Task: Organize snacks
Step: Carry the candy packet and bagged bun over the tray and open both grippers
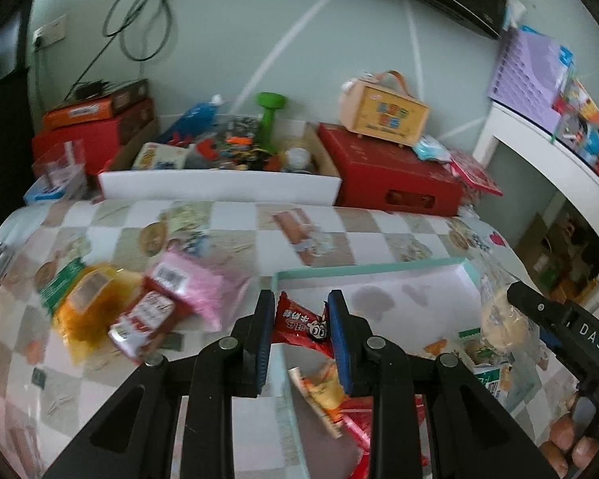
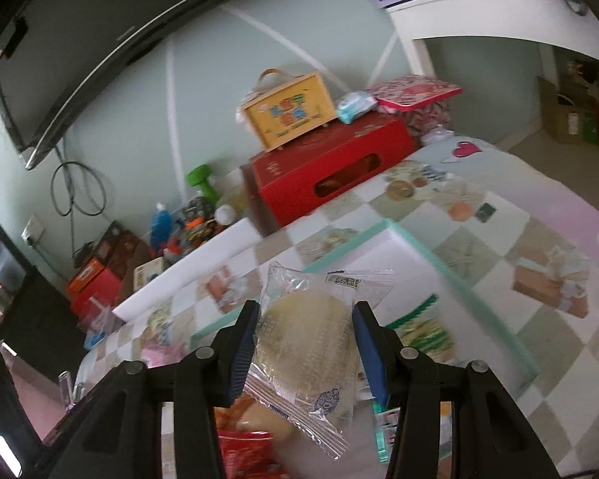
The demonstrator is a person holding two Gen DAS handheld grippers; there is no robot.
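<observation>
My left gripper (image 1: 301, 313) is shut on a small red candy packet (image 1: 299, 325), held above the near left corner of a white tray with a mint rim (image 1: 371, 270). Orange and red packets (image 1: 323, 395) lie in the tray beneath it. My right gripper (image 2: 305, 315) is shut on a clear-wrapped round pastry (image 2: 307, 339) over the same tray (image 2: 419, 247). A green-striped packet (image 2: 423, 329) lies in the tray. Left of the tray, yellow (image 1: 86, 311), pink (image 1: 195, 283) and red (image 1: 147, 319) packets lie on the checked cloth.
Along the wall stand a red box (image 1: 395, 177) with a yellow wooden case (image 1: 383, 113) on top, and a white cardboard box (image 1: 219, 188) full of toys with a green dumbbell (image 1: 269, 115) behind. A white desk (image 1: 539, 151) rises at the right. A hand (image 1: 571, 443) grips the right tool.
</observation>
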